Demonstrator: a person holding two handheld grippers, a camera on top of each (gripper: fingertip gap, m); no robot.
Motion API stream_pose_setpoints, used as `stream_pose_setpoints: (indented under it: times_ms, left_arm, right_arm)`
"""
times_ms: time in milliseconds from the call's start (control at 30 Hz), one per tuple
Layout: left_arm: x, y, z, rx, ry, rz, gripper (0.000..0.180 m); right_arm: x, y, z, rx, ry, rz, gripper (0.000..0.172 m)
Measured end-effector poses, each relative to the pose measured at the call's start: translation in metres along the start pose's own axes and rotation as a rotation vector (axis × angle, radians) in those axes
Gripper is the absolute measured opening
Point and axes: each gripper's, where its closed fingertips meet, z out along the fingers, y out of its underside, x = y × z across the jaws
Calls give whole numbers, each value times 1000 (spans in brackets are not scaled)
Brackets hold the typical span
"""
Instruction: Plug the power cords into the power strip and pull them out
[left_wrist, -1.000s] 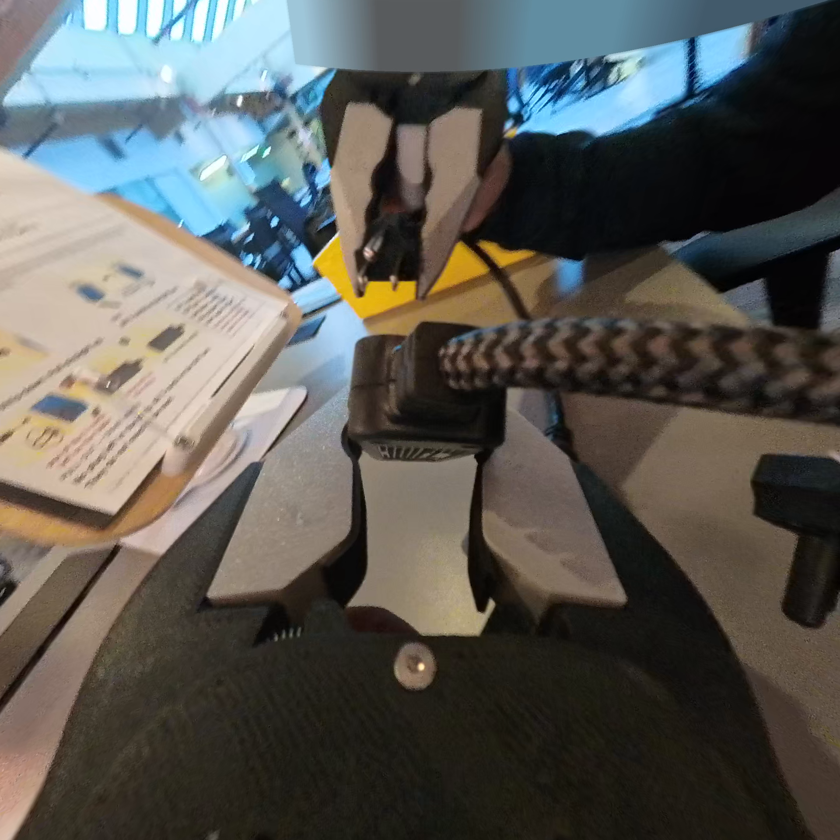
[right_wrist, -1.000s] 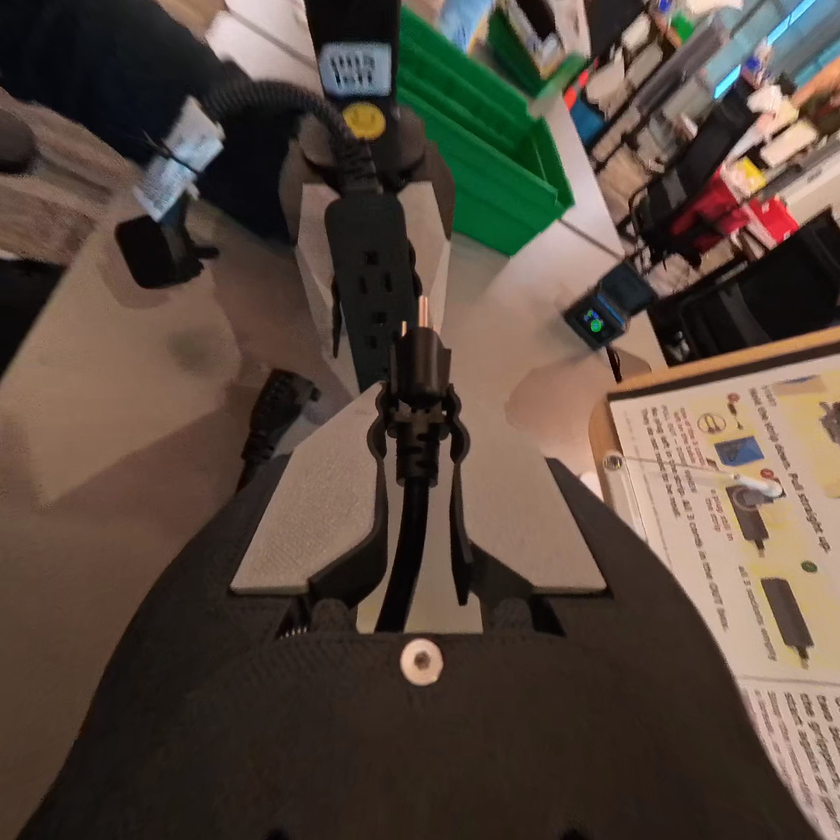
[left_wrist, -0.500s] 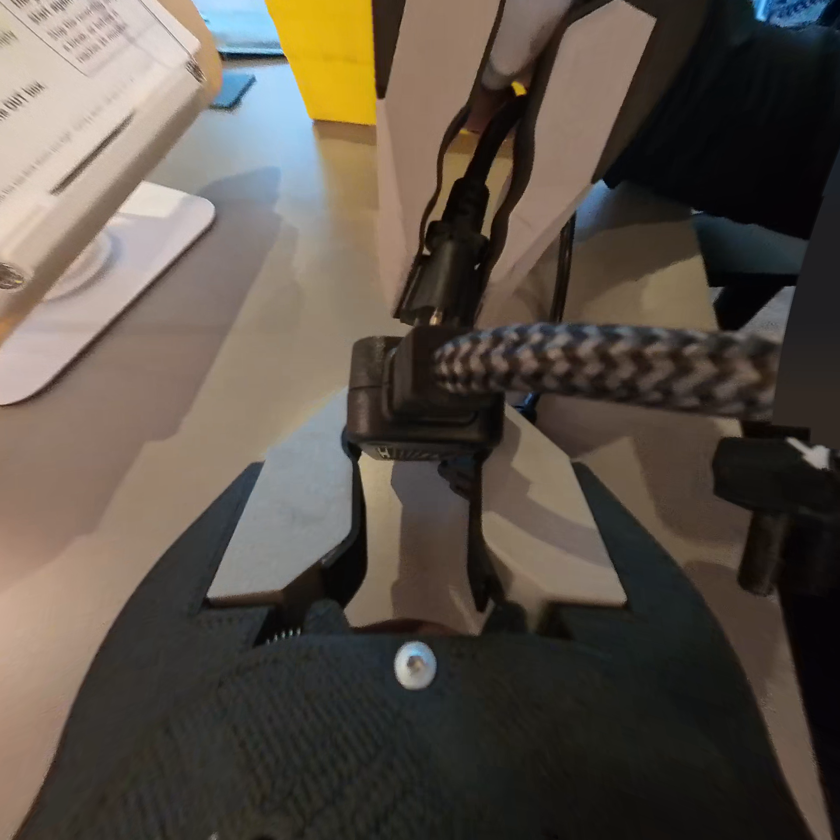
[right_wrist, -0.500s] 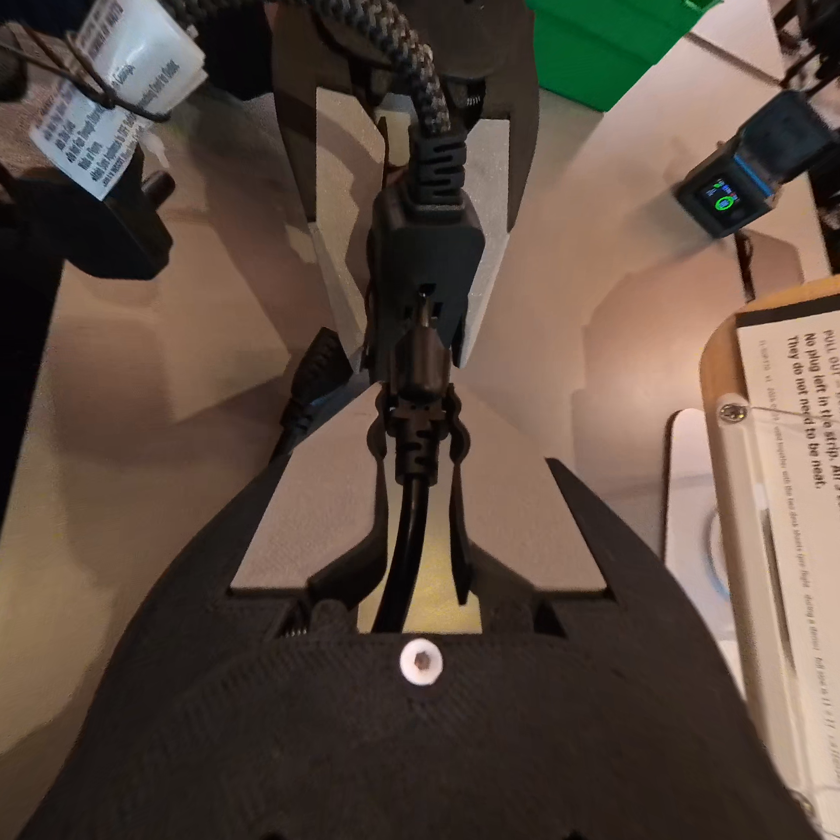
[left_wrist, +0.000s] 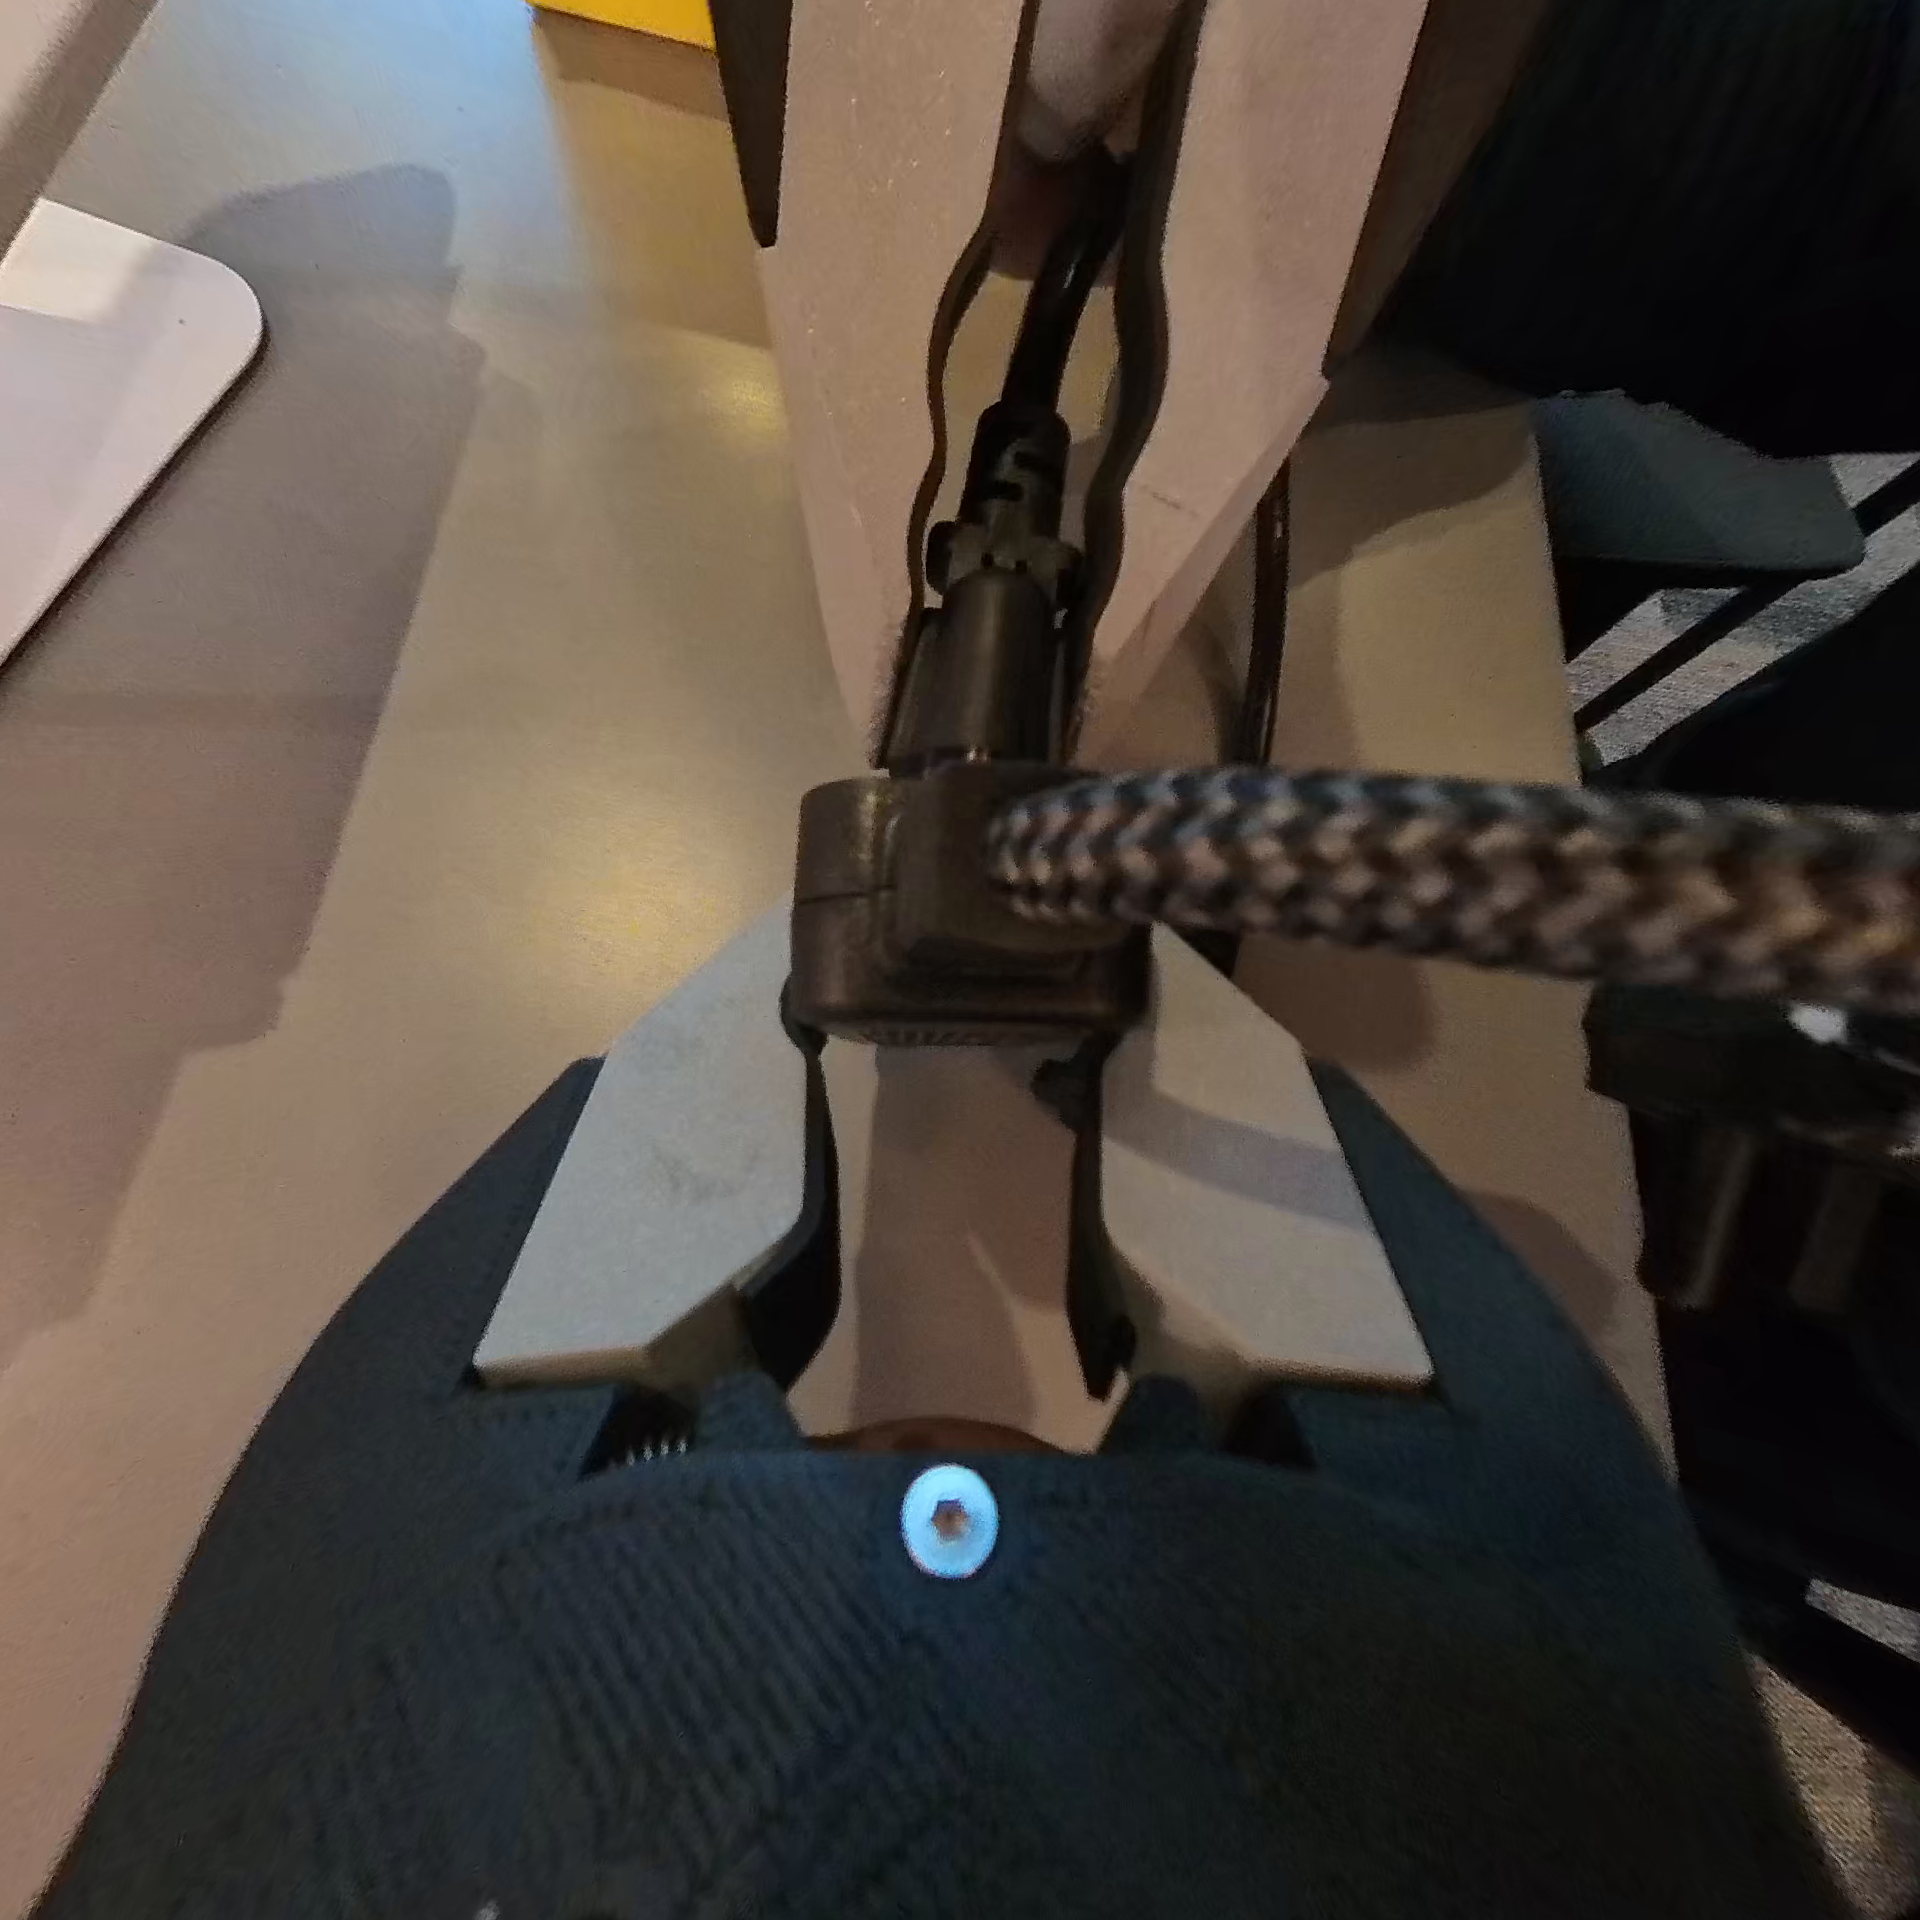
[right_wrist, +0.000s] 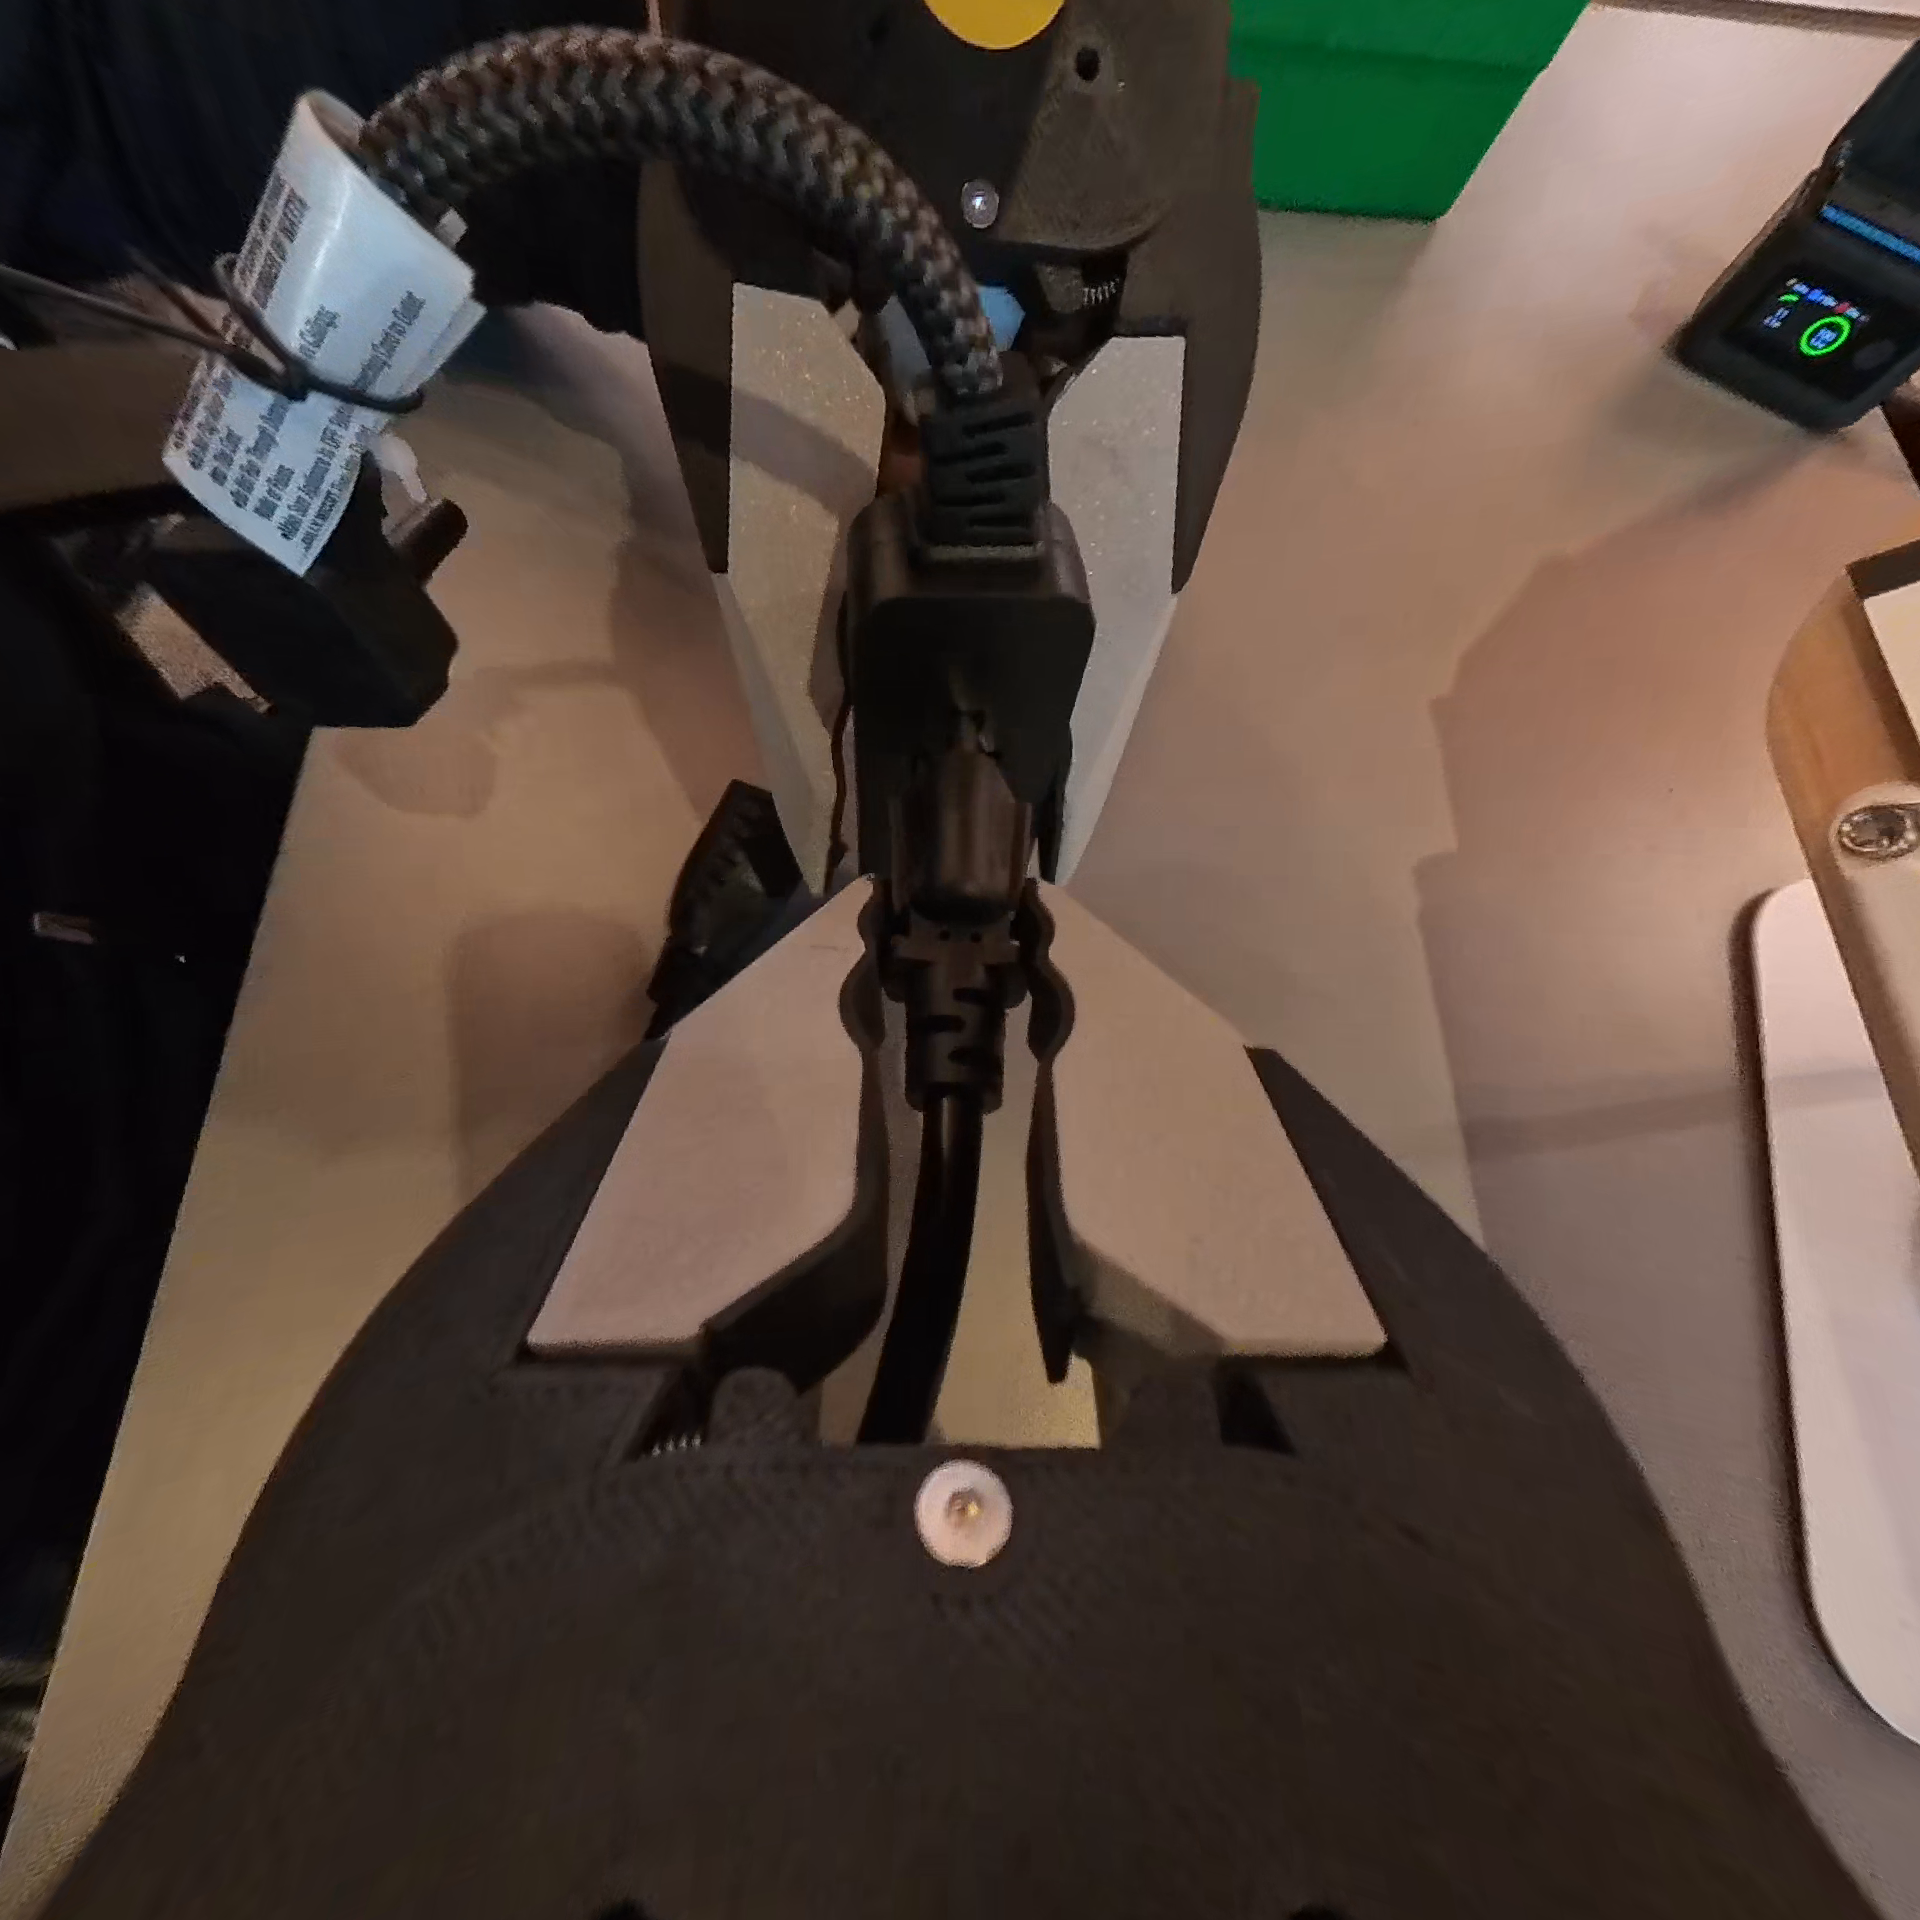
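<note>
My left gripper is shut on the end of the black power strip and holds it above the table. The strip's braided cord runs off to the right. My right gripper is shut on the black plug of a power cord, whose cable runs back between the fingers. The plug's nose is pressed against the socket face of the power strip, and its prongs are hidden. The two grippers face each other tip to tip. The plug also shows in the left wrist view.
A white tag hangs on the braided cord above the strip's own black plug. Another black connector lies on the table. A small device with a lit screen, a green bin and a white stand base are to the right. The grippers are tip to tip, or close to it.
The grippers have come together. A second ago the plug was apart from the strip with bare prongs. Now it is pushed into the strip's socket face. Both grasps are unchanged.
</note>
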Motion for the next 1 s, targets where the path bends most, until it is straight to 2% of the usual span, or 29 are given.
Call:
stream_pose_setpoints:
  times_ms: [267, 400, 467, 567, 667, 767, 867, 1000]
  left_arm:
    - [1, 12, 5, -98, 1, 72, 45]
    - [6, 10, 10, -162, 9, 123, 46]
    - [5, 7, 14, -177, -17, 156, 47]
    - [-3, -7, 14, -82, -41, 77, 47]
    - [0, -31, 2, 121, 14, -22, 53]
    - [-3, -41, -14, 276, -19, 6, 47]
    - [-3, -37, -14, 327, -29, 42, 47]
    - [-8, -17, -9, 261, -58, 123, 47]
  right_arm:
    - [-2, 4, 5, -39, 42, -66, 20]
    - [-5, 15, -5, -222, 122, -174, 21]
    - [-5, 17, -11, -219, 132, -167, 21]
    - [2, 17, -15, -152, 124, -96, 21]
    - [6, 20, -16, -123, 124, -99, 21]
    - [8, 21, -16, -80, 108, -84, 21]
    - [5, 20, -14, -31, 52, -48, 21]
    - [8, 10, -20, 80, -2, 24, 21]
